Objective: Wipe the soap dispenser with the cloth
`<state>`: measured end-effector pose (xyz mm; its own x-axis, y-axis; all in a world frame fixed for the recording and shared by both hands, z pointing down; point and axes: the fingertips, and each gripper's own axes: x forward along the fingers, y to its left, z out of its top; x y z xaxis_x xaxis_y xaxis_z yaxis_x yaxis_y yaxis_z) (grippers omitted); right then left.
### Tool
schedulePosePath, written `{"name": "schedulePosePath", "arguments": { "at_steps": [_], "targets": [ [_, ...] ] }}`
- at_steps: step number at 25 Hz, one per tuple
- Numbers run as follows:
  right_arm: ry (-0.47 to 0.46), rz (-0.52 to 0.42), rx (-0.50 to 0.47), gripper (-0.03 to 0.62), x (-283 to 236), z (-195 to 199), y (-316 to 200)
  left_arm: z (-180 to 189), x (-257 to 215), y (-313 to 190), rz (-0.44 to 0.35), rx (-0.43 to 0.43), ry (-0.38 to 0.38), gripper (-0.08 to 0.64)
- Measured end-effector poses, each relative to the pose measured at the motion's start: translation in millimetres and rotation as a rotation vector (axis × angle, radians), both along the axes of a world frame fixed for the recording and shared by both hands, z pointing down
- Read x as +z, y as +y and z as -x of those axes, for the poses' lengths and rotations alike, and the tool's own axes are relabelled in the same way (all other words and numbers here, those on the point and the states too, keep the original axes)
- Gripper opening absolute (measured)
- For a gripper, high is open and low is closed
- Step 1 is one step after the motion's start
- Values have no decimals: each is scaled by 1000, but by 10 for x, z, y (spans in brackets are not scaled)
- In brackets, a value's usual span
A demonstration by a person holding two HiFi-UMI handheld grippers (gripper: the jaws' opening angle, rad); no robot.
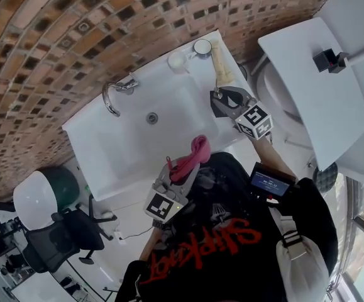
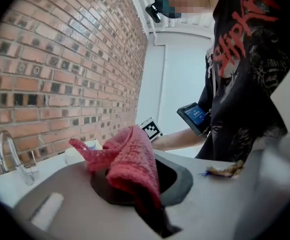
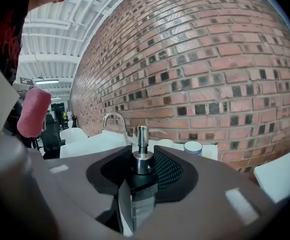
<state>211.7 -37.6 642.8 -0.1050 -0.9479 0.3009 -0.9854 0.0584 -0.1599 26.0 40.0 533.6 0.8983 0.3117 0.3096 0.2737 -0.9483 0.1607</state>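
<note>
The right gripper point(image 3: 143, 173) is clamped on the soap dispenser point(image 3: 142, 160). Its dark, finely dimpled pads press both flat sides of the squared, translucent body, and the glossy black shoulder, polished metal collar and slim pump stem stand upright above the jaws. From the head view this gripper point(image 1: 229, 100) holds the dispenser point(image 1: 218, 95) at the right-hand rim of the white basin point(image 1: 106, 146), though whether its base rests there cannot be told. The left gripper point(image 2: 134, 186) is clenched on the cloth point(image 2: 129, 159), a pinkish-red, nubbly terry piece. It is pinched low between the jaws and bunches upward in soft folds, with one corner flopping to the side. From above, the cloth point(image 1: 191, 159) pokes out of the left gripper point(image 1: 174, 176) over the near edge of the basin, well apart from the dispenser. The basin is smooth, glossy and rectangular with a round drain, and a curved chrome tap point(image 1: 112, 96) rises at its back. A small round cup point(image 1: 202, 47) sits on the back ledge, against a rough red-brown brick wall point(image 3: 210, 59).
</note>
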Motion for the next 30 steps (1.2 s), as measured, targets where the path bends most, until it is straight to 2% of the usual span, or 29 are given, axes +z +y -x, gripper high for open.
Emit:
{"name": "schedulePosePath", "arguments": {
  "at_steps": [3,7,12,16,19,21,23,27,30],
  "targets": [
    [-7,-8,0,132,-13,18,18,-50,33,16,10,41,-3,48],
    [-12,-5,21,130,32,-41,97,-124,30,180,-61,146,12,46],
    [-38,-17,37,130,64,-132,194,-194,112,359,-64,232,-38,46],
    [-79,-23,33,130,239,-215,134,-264,280,388,-71,250,-86,46],
    [-76,34,88,130,336,-373,176,-390,431,341,-38,237,-119,48],
    [-68,80,137,130,364,-463,216,-328,383,252,6,213,-121,48],
    [-74,102,158,130,402,-441,155,-163,300,84,48,148,-113,48],
    [-57,75,83,130,423,-237,-414,64,145,-416,93,-61,-63,48],
    [32,108,66,130,372,-227,-329,110,-79,-447,130,-134,-5,48]
  ]
}}
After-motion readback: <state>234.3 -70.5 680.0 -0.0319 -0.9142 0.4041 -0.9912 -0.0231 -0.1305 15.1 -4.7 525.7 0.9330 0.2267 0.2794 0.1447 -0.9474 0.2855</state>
